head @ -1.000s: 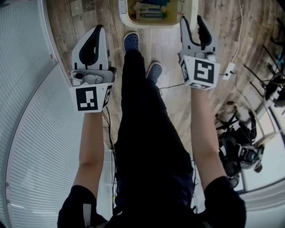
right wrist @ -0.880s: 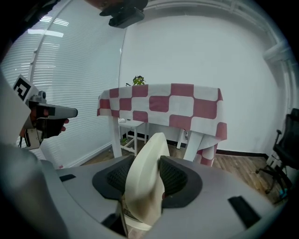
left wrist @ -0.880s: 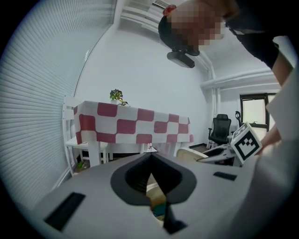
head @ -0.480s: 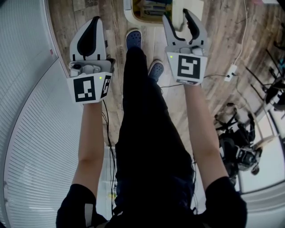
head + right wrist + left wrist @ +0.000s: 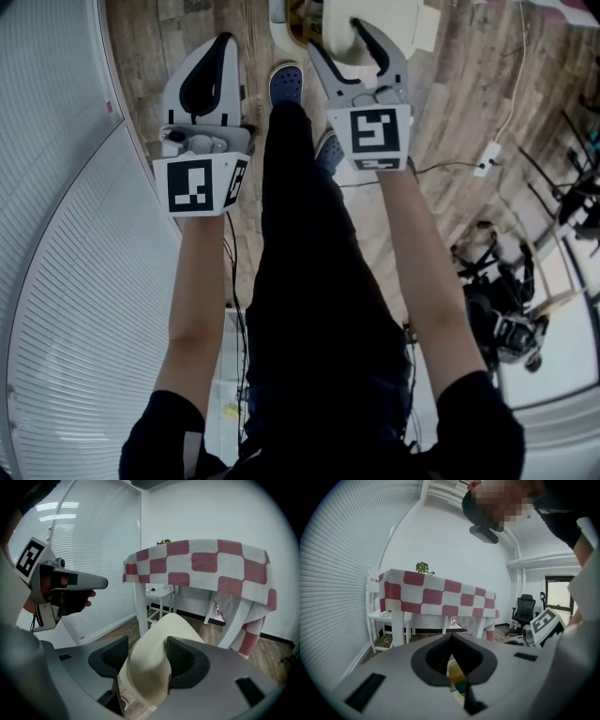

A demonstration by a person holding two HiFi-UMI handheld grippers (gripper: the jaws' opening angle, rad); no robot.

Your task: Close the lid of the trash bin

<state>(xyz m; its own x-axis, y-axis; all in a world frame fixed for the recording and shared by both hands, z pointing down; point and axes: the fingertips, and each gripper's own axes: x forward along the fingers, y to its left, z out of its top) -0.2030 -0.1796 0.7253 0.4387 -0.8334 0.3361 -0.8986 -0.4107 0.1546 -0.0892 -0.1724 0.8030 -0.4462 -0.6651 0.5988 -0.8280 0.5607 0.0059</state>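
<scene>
At the bottom of the head view are the person's black trousers [image 5: 309, 281]. Two bare arms reach up the frame.

The left arm ends in the left gripper [image 5: 223, 42], in the upper left of the frame. Its jaws are closed tight together and hold nothing. In the left gripper view only a thin slit shows between them.

The right arm ends in the right gripper [image 5: 336, 36], at the top middle. Its jaws are wide and opening. The cream lid [image 5: 375, 19] stands up between them. In the right gripper view a little space shows between the lid and the jaw on the left of the frame.

Two blue shoes [image 5: 286, 84] stand on the wood floor [image 5: 450, 103], between the two grippers.

The trash bin [image 5: 279, 13] is at the very top edge, just past the shoes. It is open, and the lid stands on the right side of it.

Farther off, in the gripper views, is a table with a red and white checked cloth [image 5: 211, 564]. A small plant [image 5: 422, 567] sits on top of it. A black chair [image 5: 524, 609] stands at the right of the left gripper view. A white blind [image 5: 56, 281] fills the left side of the head view.
</scene>
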